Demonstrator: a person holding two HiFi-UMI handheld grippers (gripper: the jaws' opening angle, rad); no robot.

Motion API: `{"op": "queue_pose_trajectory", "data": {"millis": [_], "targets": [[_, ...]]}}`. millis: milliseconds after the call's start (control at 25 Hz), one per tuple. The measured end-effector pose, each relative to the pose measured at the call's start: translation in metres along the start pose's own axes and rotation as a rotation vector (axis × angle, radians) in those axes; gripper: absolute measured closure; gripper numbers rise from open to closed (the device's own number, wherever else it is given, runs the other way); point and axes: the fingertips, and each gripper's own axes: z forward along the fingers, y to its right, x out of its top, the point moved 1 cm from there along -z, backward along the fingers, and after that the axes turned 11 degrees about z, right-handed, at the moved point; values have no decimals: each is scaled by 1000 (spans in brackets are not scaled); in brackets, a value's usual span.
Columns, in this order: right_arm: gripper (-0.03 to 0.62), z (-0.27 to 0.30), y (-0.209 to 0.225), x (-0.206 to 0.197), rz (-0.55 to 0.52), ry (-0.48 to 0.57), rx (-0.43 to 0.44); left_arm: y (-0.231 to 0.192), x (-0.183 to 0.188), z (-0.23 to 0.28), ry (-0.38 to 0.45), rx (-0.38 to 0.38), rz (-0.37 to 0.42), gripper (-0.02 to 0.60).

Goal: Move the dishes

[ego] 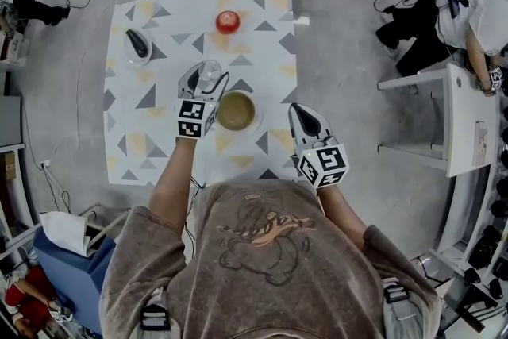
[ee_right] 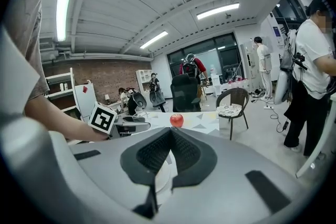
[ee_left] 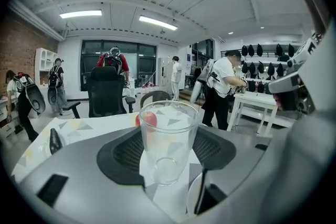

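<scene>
1. Your left gripper (ego: 209, 72) is over the middle of the table (ego: 159, 140), pointing away from you and tilted slightly downward.
2. Its fingers are clamped on a clear glass (ee_left: 167, 139). One dark ribbed pad presses each side of the glass wall, and the jaws stand wide around it.
3. The glass is upright, rim uppermost. No view settles whether its base touches the tablecloth or hangs just above it.
4. In the head view the glass sits just beside the bowl (ego: 254, 102), at the bowl's far left edge. The bowl is round with a brownish inside and lies near the table centre, between your two grippers.
5. Your right gripper (ego: 297, 110) is at the table's right edge, near the bowl's right side and apart from it.
6. Its fingers are together: the pad tips meet and nothing is gripped. Only a sliver of white shows through the narrow gap lower down.
7. A red apple (ego: 228, 21) rests toward the far edge of the table, well apart from both grippers.
8. A small dish (ego: 140, 45) with a dark object on it lies at the far left of the table.
</scene>
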Motion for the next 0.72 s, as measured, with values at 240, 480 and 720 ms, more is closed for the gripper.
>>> {"op": "queue_pose_trajectory", "data": {"millis": [240,480,720], "targets": [[594,5,6,-5,10,-27,-17,1,-18,15,-24,-15,-10,293],[594,10,8,-5,8,-30,-24,0,-27,26,-28,-17,-23,293],[594,11,9,-7,10,-42,-29,4,-29,31,-31,-25,-17,293]]}}
